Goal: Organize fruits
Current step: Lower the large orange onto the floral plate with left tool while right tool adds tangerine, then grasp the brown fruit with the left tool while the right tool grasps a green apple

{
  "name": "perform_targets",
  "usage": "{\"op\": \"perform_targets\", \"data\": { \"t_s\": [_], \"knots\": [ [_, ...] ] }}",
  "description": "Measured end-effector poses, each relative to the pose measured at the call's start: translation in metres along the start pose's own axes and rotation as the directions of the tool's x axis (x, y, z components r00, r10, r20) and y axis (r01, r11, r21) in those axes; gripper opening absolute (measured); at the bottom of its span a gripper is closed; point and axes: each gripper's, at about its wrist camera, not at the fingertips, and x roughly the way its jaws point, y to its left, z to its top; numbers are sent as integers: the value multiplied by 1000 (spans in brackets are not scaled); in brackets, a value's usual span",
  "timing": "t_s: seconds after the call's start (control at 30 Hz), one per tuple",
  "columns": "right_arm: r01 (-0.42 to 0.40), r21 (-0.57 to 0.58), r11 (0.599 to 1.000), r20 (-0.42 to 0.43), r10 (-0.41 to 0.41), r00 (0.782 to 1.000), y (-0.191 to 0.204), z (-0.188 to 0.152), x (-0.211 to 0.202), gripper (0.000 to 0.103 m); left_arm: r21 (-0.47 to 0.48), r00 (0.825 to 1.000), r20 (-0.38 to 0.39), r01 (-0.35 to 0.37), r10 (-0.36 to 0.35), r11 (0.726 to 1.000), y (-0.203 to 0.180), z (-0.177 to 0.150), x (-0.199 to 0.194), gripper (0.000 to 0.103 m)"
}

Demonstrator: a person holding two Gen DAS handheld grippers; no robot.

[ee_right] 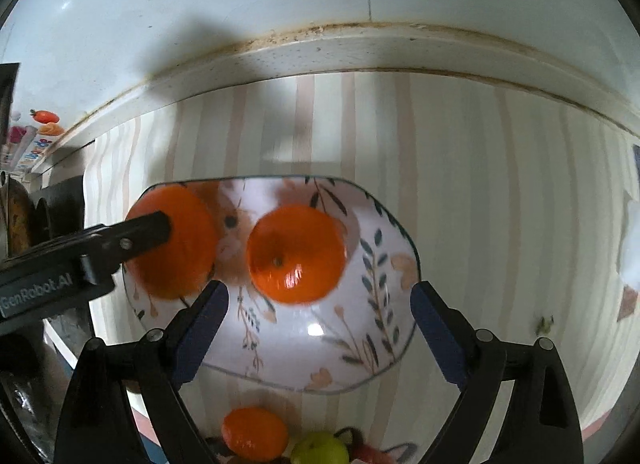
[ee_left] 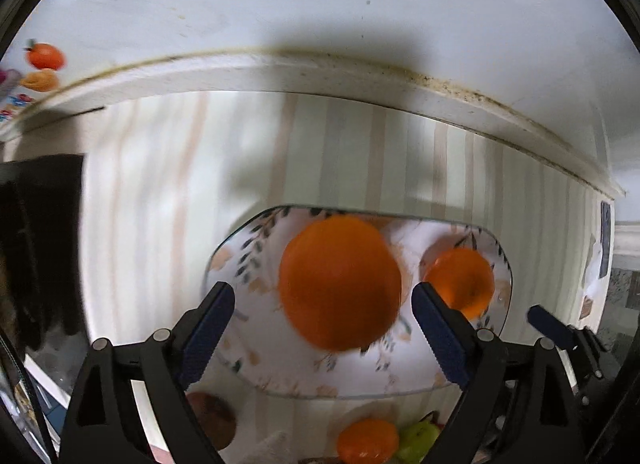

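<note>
Oranges sat on the floral plate, which lay on the striped tabletop and served as the landmark for everything else. In the right wrist view, one orange rested near the plate's middle with its stem dimple facing up, and a second orange lay at the plate's left side, partly over the rim area. The left gripper reached in from the left of the plate, its black finger crossing in front of that second orange; whether it touched the fruit could not be told.

In the left wrist view, the left gripper was spread wide, its blue pads clear on either side of the large blurred orange over the plate, gripping nothing. The smaller orange lay toward the plate's right side, and a blue-padded finger of the right gripper showed just beyond the plate's right edge.

The right gripper hung above the near half of the plate, released and empty, apart from both oranges.

Nearer than the plate's front rim lay a third orange, a green fruit beside it, and, toward the left, a dark reddish fruit.
</note>
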Motion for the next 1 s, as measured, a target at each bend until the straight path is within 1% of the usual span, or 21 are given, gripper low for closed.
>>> {"op": "perform_targets", "data": {
  "t_s": [0.03,0.07,0.2,0.23,0.3,0.4,0.47,0.6,0.7,0.93,1.0],
  "knots": [
    [1,1,1000,6,-1,1000,0,-5,-4,95,4,1000,12,-8,8,1000,2,-7,-5,91],
    [3,5,1000,14,-3,1000,0,-14,-10,95,6,1000,20,-10,10,1000,6,-5,-10,91],
    [14,19,1000,53,-15,999,5,-43,-30,95,32,996,86,-33,31,999,6,-41,-40,91],
    [16,19,1000,62,-17,998,7,-48,-34,95,39,994,102,-38,34,999,8,-45,-50,91],
    [26,24,999,90,-28,996,7,-67,-48,95,50,990,135,-51,44,997,5,-49,-61,91],
    [50,20,999,128,-52,990,12,-92,-69,95,79,977,204,-87,70,993,6,-74,-86,91],
    [63,11,998,153,-64,986,23,-96,-76,95,89,972,227,-87,65,992,5,-85,-94,91],
    [77,3,997,206,-76,976,34,-124,-106,95,103,958,281,-94,61,990,6,-106,-112,91],
    [78,1,997,239,-76,968,39,-144,-127,95,107,945,324,-89,50,990,9,-127,-134,91],
    [59,10,998,298,-59,953,43,-186,-165,95,121,927,374,-64,14,991,13,-166,-165,91],
    [47,10,999,309,-48,950,45,-195,-173,95,126,927,374,-47,-3,991,14,-174,-169,91]
  ]
}}
